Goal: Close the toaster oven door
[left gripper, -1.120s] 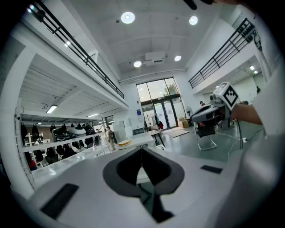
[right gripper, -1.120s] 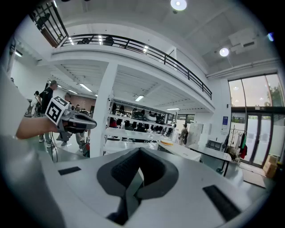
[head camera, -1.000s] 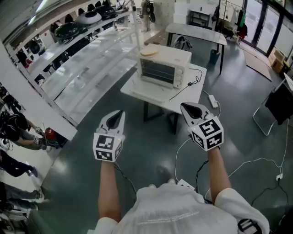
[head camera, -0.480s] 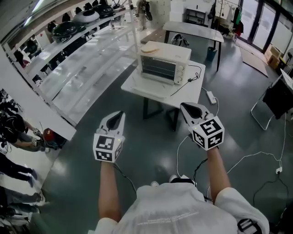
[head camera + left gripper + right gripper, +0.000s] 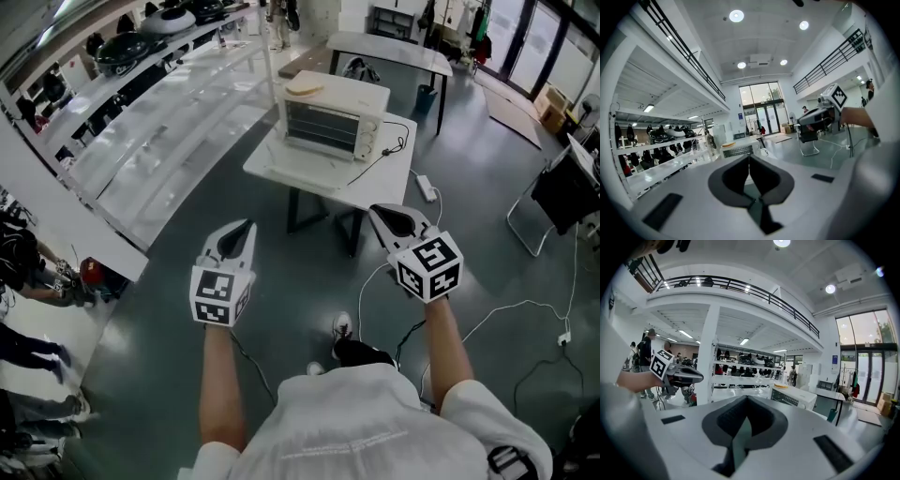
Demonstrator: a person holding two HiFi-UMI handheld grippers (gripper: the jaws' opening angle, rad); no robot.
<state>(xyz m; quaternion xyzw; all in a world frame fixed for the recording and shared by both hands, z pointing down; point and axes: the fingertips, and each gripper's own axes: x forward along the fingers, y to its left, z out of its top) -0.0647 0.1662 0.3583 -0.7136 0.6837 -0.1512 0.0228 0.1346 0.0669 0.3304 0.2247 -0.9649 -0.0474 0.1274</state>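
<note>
A cream toaster oven (image 5: 334, 118) stands on a white table (image 5: 281, 171), well ahead of both grippers. Its glass door faces me and looks upright against the front. A round tan plate (image 5: 305, 86) lies on its top. My left gripper (image 5: 247, 227) and right gripper (image 5: 377, 215) are held out at waist height over the floor, both shut and empty, pointing toward the table. The oven (image 5: 737, 150) shows small and far beyond the shut jaws in the left gripper view. In the right gripper view the oven (image 5: 794, 398) sits right of the jaws.
Long white shelves (image 5: 159, 131) run along the left. A second table (image 5: 389, 52) stands behind the oven's table. A power strip (image 5: 424, 187) and cables (image 5: 525, 309) lie on the grey floor; a folding chair (image 5: 553, 197) is at right. People (image 5: 28, 267) are at far left.
The person has stepped forward, a shoe now showing on the floor below the grippers. Both grippers stay shut and level in front of the body.
</note>
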